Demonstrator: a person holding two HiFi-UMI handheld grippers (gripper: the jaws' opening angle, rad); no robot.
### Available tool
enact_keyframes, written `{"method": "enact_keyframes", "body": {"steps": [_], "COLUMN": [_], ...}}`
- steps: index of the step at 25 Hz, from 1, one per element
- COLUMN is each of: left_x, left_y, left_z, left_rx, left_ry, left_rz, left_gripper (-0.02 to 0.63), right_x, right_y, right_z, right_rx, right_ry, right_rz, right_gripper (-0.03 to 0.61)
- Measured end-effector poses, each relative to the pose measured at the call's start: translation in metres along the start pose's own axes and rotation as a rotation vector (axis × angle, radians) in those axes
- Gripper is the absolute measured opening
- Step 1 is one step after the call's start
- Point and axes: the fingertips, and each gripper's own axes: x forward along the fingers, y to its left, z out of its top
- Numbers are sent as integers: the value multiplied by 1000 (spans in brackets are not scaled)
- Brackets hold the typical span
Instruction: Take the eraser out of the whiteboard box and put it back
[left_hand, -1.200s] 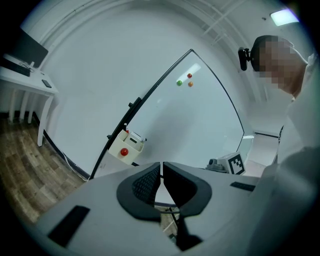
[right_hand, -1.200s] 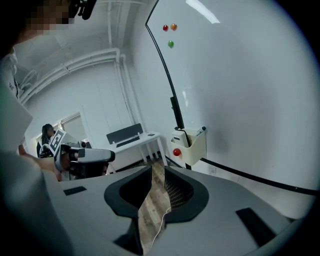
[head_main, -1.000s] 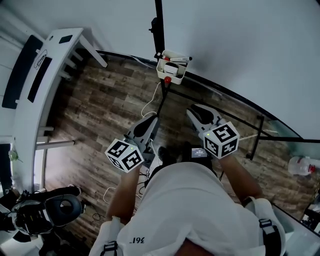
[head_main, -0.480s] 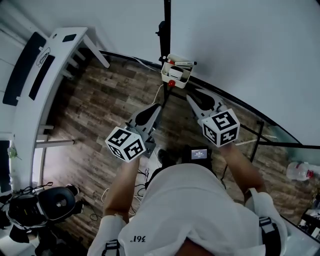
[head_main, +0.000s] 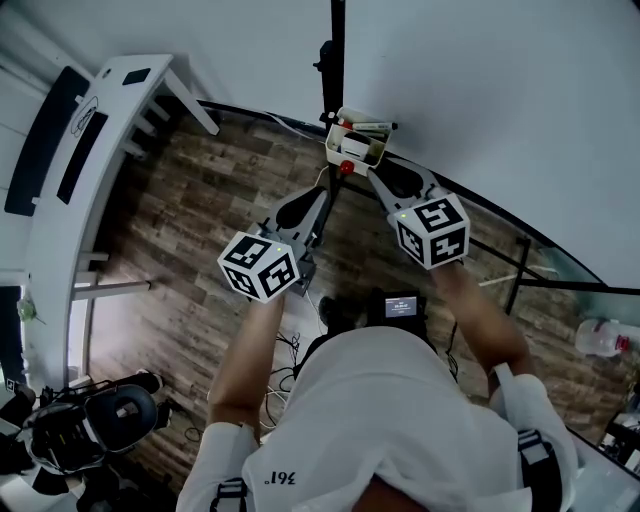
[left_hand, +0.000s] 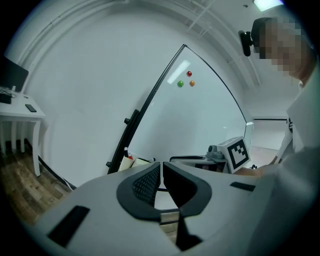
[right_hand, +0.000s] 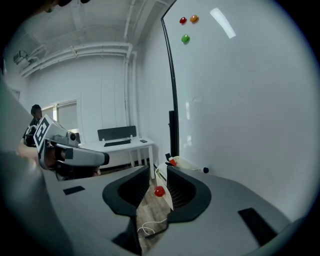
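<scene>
Seen from above, a person in a white shirt stands on a brown wood-plank floor (head_main: 200, 220), facing a large white whiteboard with a black frame (head_main: 480, 90). Each hand holds a grey two-fingered gripper topped by a cube of black-and-white square markers.

A small cream open-topped whiteboard box (head_main: 372, 155) hangs at the board's lower edge, beside a black upright post. Inside it lies a small dark-and-white block that seems to be the eraser (head_main: 352, 141), though it is too small to make out clearly. White marker pens (head_main: 365, 125) rest across the top of the box. A little round red knob (head_main: 345, 168) sits just under the box.

The right gripper (head_main: 378, 175) points at the box from just beside it, not touching. Its fingers are released, with a clear gap between them. They have just been parting, and nothing is between them; only the red knob and floor show through the gap.

The left gripper (head_main: 318, 196) is lower and to the left, near the box but apart from it. Its fingers are clenched almost together and are empty.

A white worktop (head_main: 90, 150) stands well apart at the left.
</scene>
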Motion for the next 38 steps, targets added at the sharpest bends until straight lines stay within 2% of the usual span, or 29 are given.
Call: {"method": "enact_keyframes", "body": {"steps": [11,23,38], "left_x": [24,45,47], "left_y": [25,51,69], "left_z": [-11,-25,-49], "left_rx": [7,-59,-18], "left_ry": [43,83,179], "left_rz": [20,49,32], "left_gripper": [21,37,37], "right_x": [34,62,90], "right_y": [-10,-23,-26], "right_z": [-11,-10,-26], "right_rx": [50,69,100], "right_ry": [49,48,101], "right_rz": [-28,-109,-188], "right_gripper": [127,245,299]}}
